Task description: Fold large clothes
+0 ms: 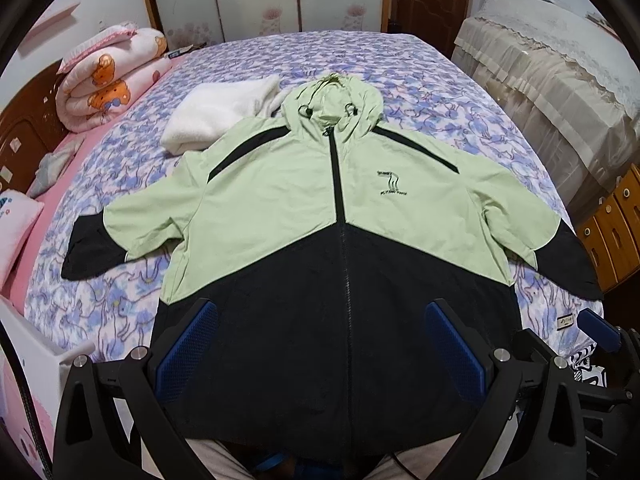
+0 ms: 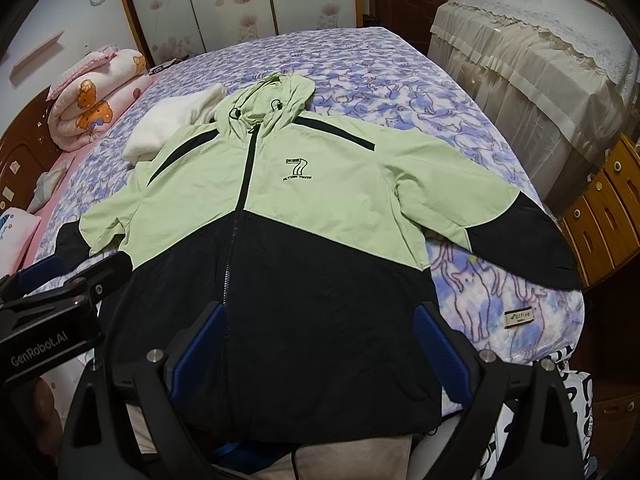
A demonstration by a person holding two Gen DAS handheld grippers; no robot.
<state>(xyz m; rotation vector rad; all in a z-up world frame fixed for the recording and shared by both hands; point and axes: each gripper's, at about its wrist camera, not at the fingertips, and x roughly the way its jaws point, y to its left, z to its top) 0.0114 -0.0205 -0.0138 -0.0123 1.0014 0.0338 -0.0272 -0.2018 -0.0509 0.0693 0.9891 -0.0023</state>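
A hooded jacket, light green above and black below, lies front up on the bed with its zip closed and both sleeves spread out. Its hood points to the far end. My left gripper hangs open over the black lower part near the hem, with nothing between its fingers. My right gripper is open too, just above the same black area and a little further right. One of its blue pads shows at the right edge of the left wrist view.
The bed has a purple flowered blanket. A folded white fleece lies left of the hood. A rolled pink quilt and a pillow are at the left. Lace-covered furniture and wooden drawers stand to the right.
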